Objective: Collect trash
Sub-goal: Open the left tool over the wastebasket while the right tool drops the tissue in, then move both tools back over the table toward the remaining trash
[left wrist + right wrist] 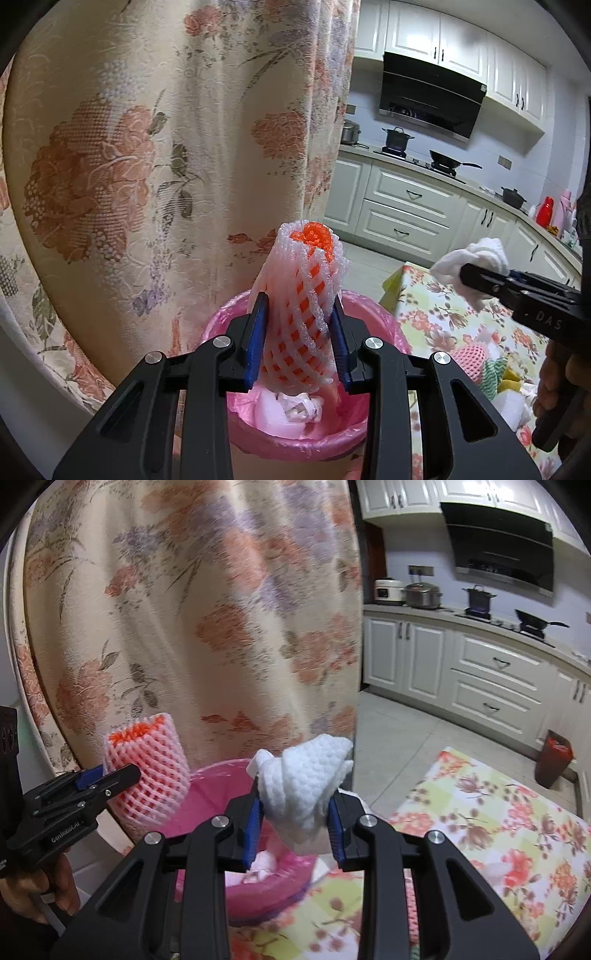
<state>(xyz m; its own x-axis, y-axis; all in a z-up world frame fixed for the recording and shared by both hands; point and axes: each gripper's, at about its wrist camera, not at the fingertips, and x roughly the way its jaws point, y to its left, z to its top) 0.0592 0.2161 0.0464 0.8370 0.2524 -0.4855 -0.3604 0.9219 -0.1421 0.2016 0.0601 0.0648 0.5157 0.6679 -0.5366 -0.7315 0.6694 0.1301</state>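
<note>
My left gripper (298,347) is shut on a white-and-orange foam fruit net (304,295) and holds it upright right over a pink-lined trash bin (369,317). The bin holds crumpled white trash (303,406). The same net (147,775) and left gripper (110,775) show at the left of the right wrist view. My right gripper (295,819) is shut on a crumpled white paper towel (306,779), just right of and above the bin (210,786). It also shows in the left wrist view (476,277), holding the towel (469,258).
A floral curtain (166,147) hangs close behind the bin. The floral tablecloth (498,830) carries more trash: a pink foam net (469,356) and white scraps (513,406). Kitchen cabinets (480,672) and a dark floor bin (554,757) stand beyond.
</note>
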